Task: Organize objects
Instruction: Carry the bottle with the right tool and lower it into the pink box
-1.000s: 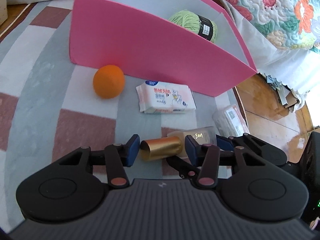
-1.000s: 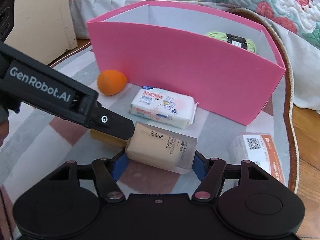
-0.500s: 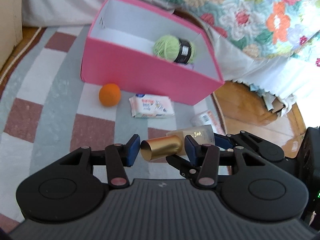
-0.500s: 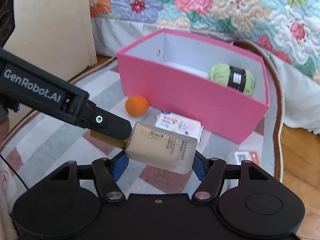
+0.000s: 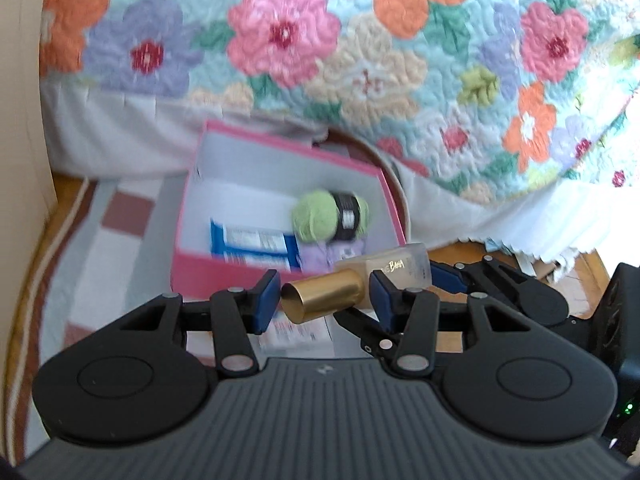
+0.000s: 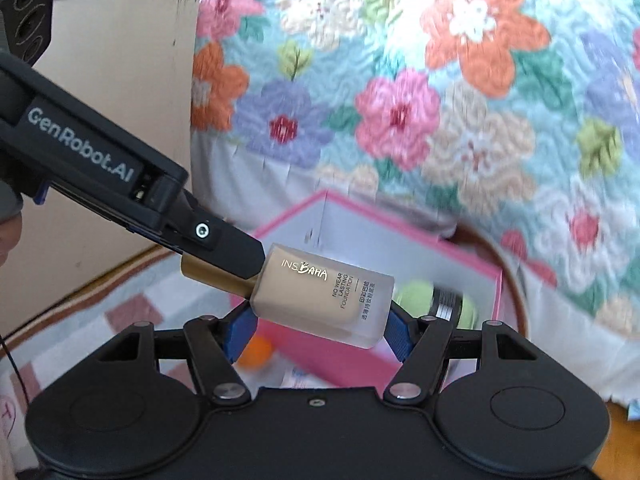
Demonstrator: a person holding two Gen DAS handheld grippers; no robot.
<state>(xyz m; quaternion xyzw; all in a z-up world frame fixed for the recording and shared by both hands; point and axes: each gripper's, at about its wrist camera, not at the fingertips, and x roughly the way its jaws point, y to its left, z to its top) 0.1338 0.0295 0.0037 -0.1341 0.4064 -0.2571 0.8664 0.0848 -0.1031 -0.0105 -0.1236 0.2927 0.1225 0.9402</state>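
Note:
A beige foundation bottle [image 6: 324, 296] with a gold cap [image 5: 324, 295] is held in the air by both grippers. My right gripper [image 6: 320, 328] is shut on the bottle's body. My left gripper [image 5: 325, 298] has its blue pads either side of the gold cap; the right pad touches it, and a small gap shows at the left pad. The pink box [image 5: 188, 208] lies below and ahead, holding green yarn [image 5: 320, 216], a blue packet [image 5: 256, 246] and a lilac item [image 5: 320, 256]. The box also shows in the right wrist view [image 6: 472, 268].
A floral quilt [image 5: 360, 60] hangs over the bed behind the box. An orange [image 6: 258, 350] and a tissue pack [image 5: 296, 332] lie on the checked rug [image 5: 100, 248] in front of the box. A cardboard panel [image 6: 120, 72] stands at left. Wood floor is at right.
Both grippers have risen together with the bottle, high above the rug; the box now appears smaller and farther below, and its inside is visible.

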